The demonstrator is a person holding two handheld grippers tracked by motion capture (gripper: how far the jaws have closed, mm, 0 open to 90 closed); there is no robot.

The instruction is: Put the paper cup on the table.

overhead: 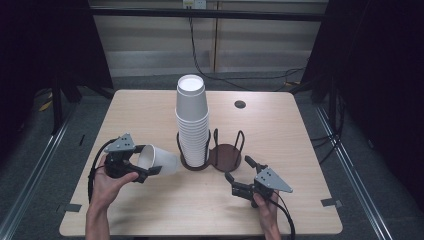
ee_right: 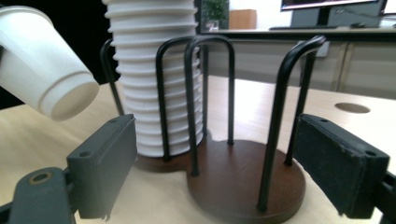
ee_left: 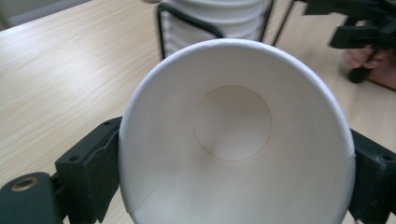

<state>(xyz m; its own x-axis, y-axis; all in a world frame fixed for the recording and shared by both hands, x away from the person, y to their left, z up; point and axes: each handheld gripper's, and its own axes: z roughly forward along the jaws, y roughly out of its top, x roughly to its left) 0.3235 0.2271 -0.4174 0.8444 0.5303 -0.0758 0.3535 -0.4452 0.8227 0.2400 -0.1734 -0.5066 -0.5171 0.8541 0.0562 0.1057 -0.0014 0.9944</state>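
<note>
Left tool (overhead: 141, 167) clamps a thin paper cup (overhead: 159, 160) across its rim, crushable, so grip lightly; right tool (overhead: 239, 176) wide open just short of the empty holder (overhead: 225, 156) ahead.

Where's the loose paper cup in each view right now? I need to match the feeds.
High view: paper cup lower left, on its side in the left gripper.
Left gripper view: centre, mouth toward camera.
Right gripper view: top left, base showing.
Shared landmark: the cup stack.
</note>
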